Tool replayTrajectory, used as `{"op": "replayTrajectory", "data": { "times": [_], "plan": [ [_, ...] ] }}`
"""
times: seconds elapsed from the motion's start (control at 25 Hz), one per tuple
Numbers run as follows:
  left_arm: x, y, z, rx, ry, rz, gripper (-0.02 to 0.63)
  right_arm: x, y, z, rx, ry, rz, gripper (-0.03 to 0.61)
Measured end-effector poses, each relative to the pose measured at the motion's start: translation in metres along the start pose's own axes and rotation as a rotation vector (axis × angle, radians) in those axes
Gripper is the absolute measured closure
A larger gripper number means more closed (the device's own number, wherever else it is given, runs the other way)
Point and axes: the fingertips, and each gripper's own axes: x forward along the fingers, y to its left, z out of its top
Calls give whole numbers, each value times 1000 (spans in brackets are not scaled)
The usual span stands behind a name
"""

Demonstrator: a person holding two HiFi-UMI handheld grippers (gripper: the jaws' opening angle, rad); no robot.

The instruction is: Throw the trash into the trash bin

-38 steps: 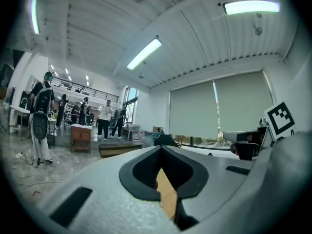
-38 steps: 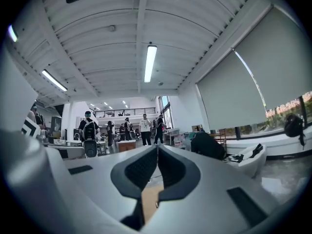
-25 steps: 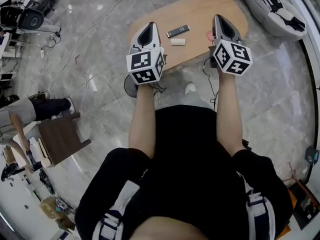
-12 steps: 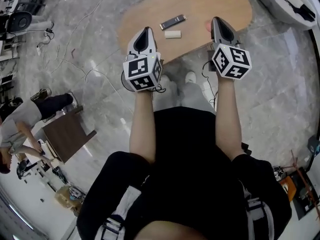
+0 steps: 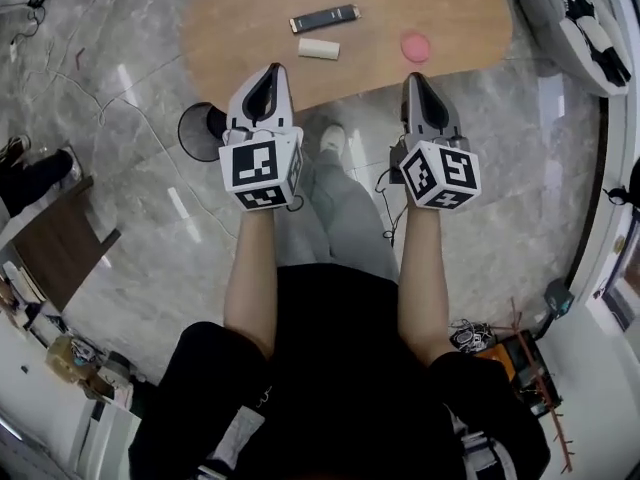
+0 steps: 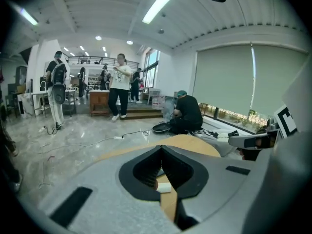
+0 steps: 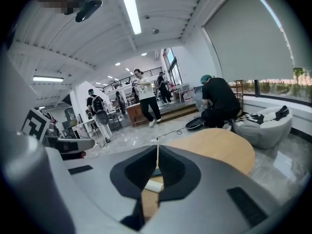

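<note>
Trash hasn't gone anywhere yet: all three bits lie on the wooden table (image 5: 440,8), so basically nothing's done. Left gripper (image 5: 268,73) and right gripper (image 5: 413,78) hover by its near edge, both clenched tight with nothing in them. Left to grab: the dark flat wrapper (image 5: 324,18), the white roll (image 5: 319,49) just beside it, and the small pink lump (image 5: 416,45) off to the right. Can't spot a bin.

Three trash items lie on the oval wooden table (image 5: 240,28). A dark flat wrapper (image 5: 323,18) lies far left, with a white roll (image 5: 319,48) on its side just nearer. A pink round piece (image 5: 416,46) lies well to the right.
</note>
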Motion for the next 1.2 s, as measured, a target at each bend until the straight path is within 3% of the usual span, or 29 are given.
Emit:
{"op": "replayTrajectory", "data": {
  "times": [0.2, 0.44, 0.8, 0.92, 1.12, 1.2],
  "plan": [
    [23, 16, -48, -37, 12, 1, 612, 34, 4, -41, -8, 41, 2, 566],
    [48, 32, -95, -93, 22, 8, 611, 78, 27, -89, -97, 105, 94, 566],
    [75, 50, -172, -119, 83, -2, 611, 126, 26, -161, -183, 179, 118, 565],
    [76, 56, -186, -130, 107, 6, 612, 139, 27, -179, -249, 227, 151, 565],
    [79, 66, -195, -143, 133, 14, 611, 165, 25, -205, -231, 326, 208, 560],
    [82, 70, -196, -145, 141, 14, 612, 175, 26, -215, -273, 368, 226, 534]
  ]
}}
